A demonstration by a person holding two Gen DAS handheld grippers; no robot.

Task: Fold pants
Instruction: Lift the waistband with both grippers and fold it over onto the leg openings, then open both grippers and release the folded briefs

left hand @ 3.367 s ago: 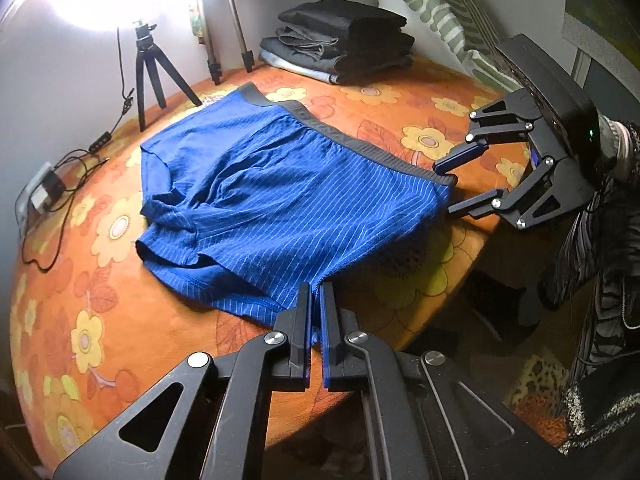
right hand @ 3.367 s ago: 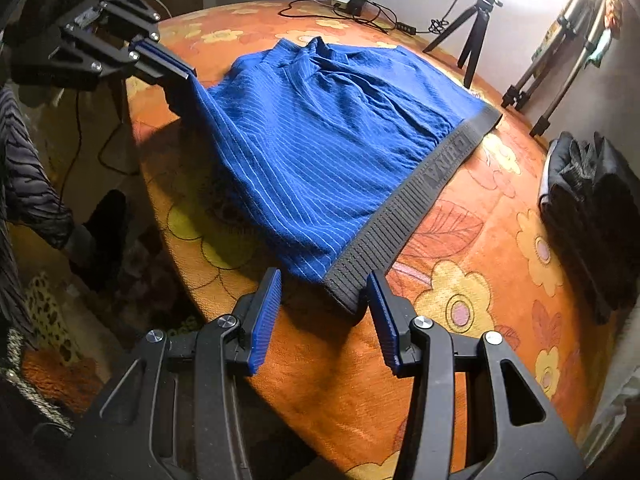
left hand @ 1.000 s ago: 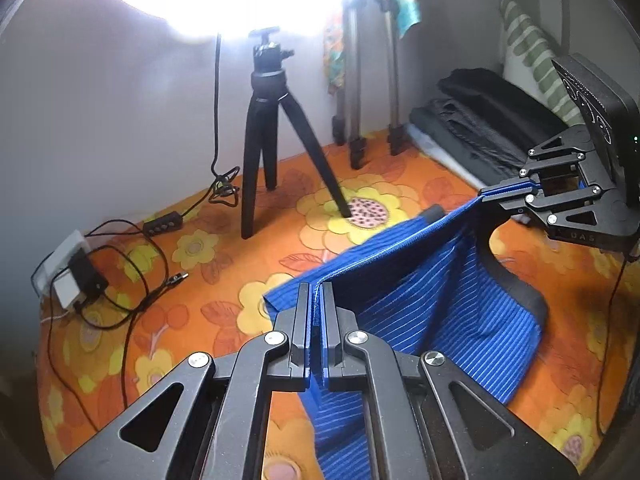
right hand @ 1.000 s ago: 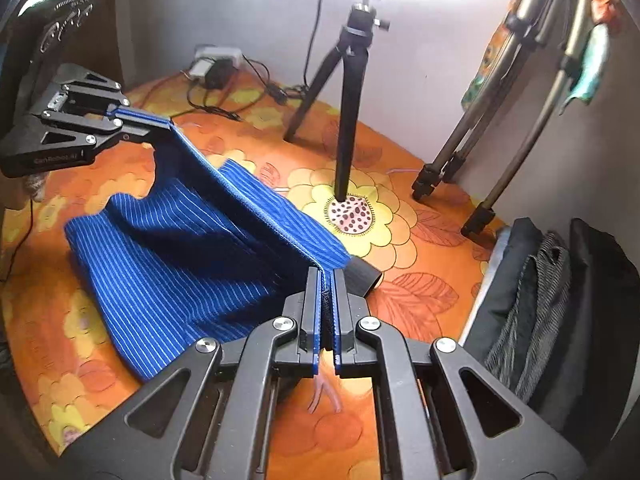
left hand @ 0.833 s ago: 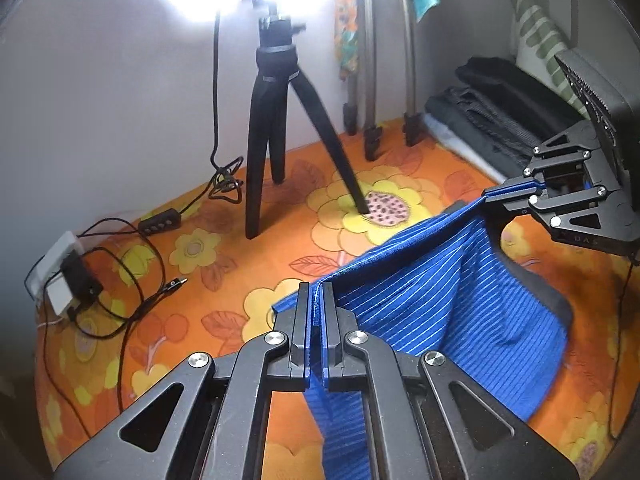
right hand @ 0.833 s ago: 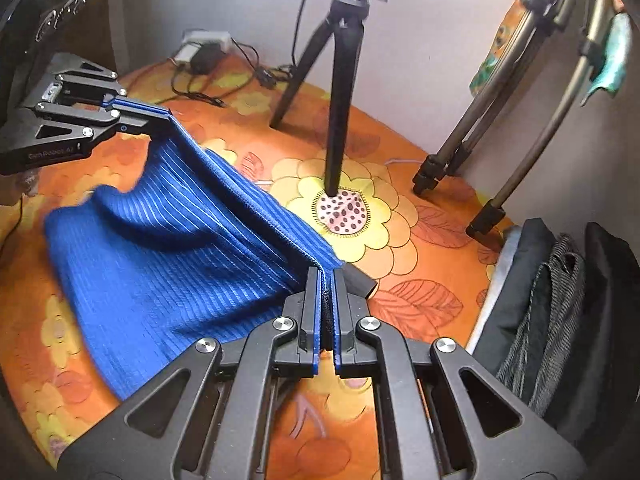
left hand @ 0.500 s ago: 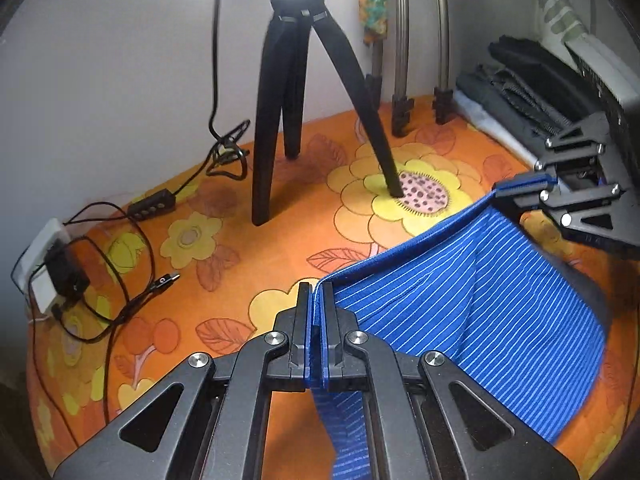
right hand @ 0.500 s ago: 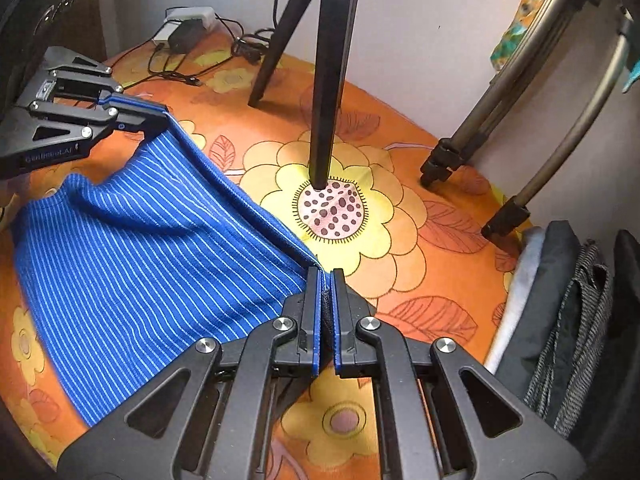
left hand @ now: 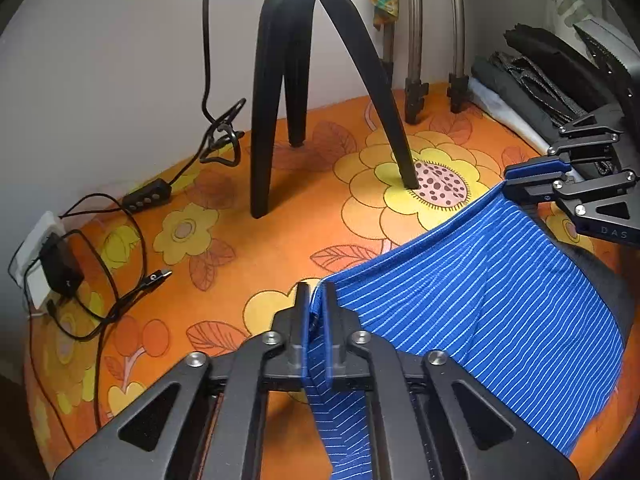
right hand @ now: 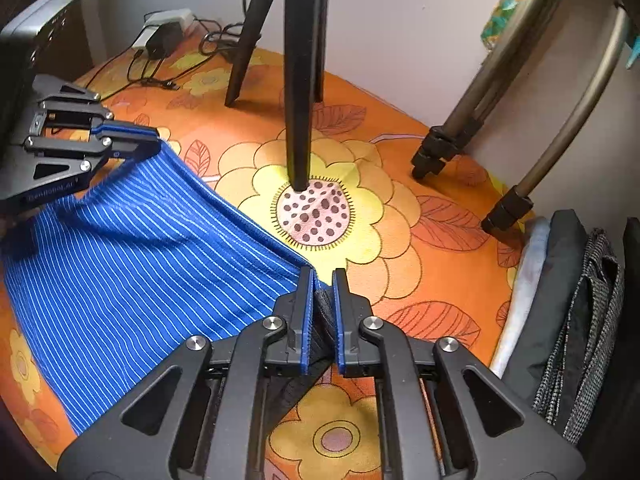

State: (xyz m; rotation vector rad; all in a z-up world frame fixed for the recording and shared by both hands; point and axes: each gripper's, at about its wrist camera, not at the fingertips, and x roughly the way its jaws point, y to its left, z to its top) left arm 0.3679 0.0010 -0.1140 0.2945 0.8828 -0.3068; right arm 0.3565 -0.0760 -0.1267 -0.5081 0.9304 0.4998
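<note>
I have carried the pants [left hand: 472,300] edge across, nearly down; left gripper [left hand: 316,312] and right gripper [right hand: 320,308] both pinch fabric; release follows.

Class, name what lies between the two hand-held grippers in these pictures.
The blue striped pants stretch between them: the left hand-held gripper and right hand-held gripper each pinch an end of the top edge. Both views show it.

Blue striped pants [left hand: 480,292], folded over, edge lifted taut
</note>
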